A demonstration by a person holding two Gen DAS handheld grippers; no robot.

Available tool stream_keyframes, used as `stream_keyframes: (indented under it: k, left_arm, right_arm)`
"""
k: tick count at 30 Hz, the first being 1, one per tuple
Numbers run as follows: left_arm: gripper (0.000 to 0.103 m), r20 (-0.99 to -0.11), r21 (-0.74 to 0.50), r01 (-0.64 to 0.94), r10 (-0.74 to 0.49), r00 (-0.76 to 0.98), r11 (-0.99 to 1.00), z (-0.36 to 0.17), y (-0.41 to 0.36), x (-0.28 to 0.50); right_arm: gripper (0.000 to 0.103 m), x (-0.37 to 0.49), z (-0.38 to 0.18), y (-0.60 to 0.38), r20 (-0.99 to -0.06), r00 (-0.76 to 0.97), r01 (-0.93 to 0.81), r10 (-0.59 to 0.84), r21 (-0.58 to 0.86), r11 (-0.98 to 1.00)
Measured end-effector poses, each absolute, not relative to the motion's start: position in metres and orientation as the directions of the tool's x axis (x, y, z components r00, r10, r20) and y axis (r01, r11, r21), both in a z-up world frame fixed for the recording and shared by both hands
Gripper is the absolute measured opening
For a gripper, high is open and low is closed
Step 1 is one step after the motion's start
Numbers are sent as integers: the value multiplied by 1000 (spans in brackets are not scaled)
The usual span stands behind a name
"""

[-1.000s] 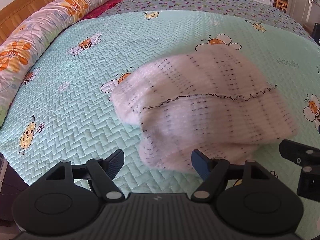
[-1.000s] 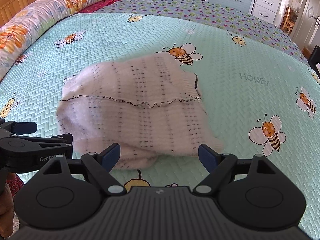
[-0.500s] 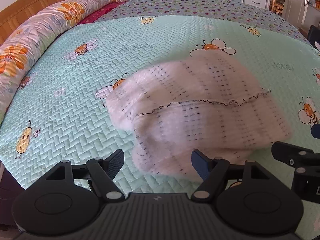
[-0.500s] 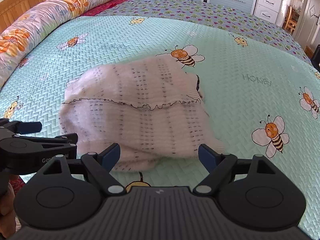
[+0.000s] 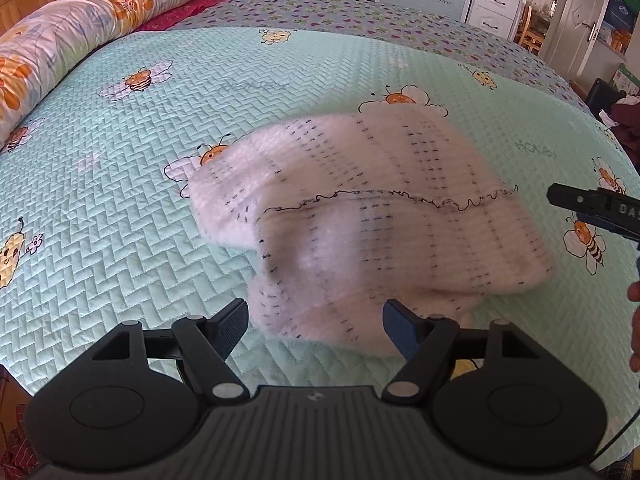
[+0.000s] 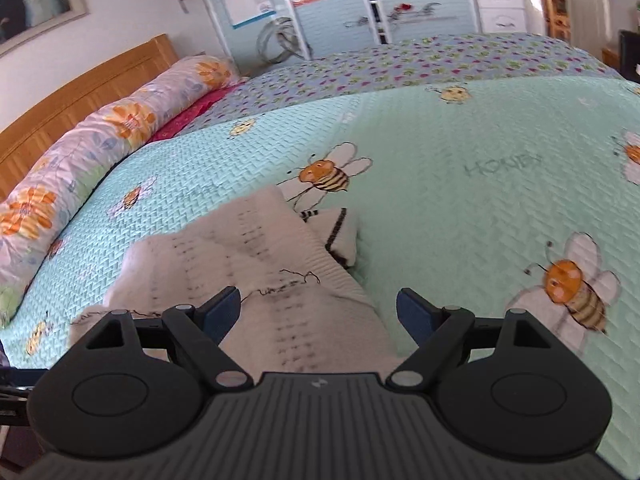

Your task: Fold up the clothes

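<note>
Both grippers stand wide open and hold nothing: the left gripper (image 5: pixel 314 326) has its fingers spread to either side of the near edge of the white knit garment (image 5: pixel 372 216), and the right gripper (image 6: pixel 318 312) spreads its fingers over the garment's right end, where a dark-trimmed corner (image 6: pixel 340 236) sticks out from under the top layer. The garment lies in the middle of the mint bee-print bedspread (image 5: pixel 120 184), already doubled over, a wavy dark-stitched hem crossing its upper face. At least one fold looks done, but the bundle is lumpy and uneven, so probably a further fold and some squaring up remain.
</note>
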State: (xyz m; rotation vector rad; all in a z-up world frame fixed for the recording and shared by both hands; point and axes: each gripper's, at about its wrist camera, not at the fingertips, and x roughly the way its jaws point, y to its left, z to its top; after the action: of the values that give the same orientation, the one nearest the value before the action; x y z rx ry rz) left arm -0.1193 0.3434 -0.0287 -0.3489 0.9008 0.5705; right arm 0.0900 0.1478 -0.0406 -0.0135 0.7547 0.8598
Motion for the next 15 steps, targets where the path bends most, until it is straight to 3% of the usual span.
stream_keyframes:
  k: [4,6,8,12,15]
  left_arm:
    - [77,-817,-48,-598,313,484,800,-31,346,-120]
    - [77,-821,-52,-603,309,479,796,-33,347,-120]
    - [77,-824,-57,-608,307,476,792,-34,348,-121]
    - [77,-807,-87,-622,312,502,778,-25,352,-129]
    - [77,-777,-115,-649,338,530,752,-10,359,-140]
  right_arm:
    - [85,100,-73,170,-680,378,-705,628,228,671]
    - [74,104,-88,174,-704,304,-685,642,307,661]
    - [14,101,-92,172,-689,281,-650,668,375,660]
    - [14,71,-63,179,-631,334,-692,700,340,637]
    - [13,31,-21,192,-535,325,-794,780,294,533]
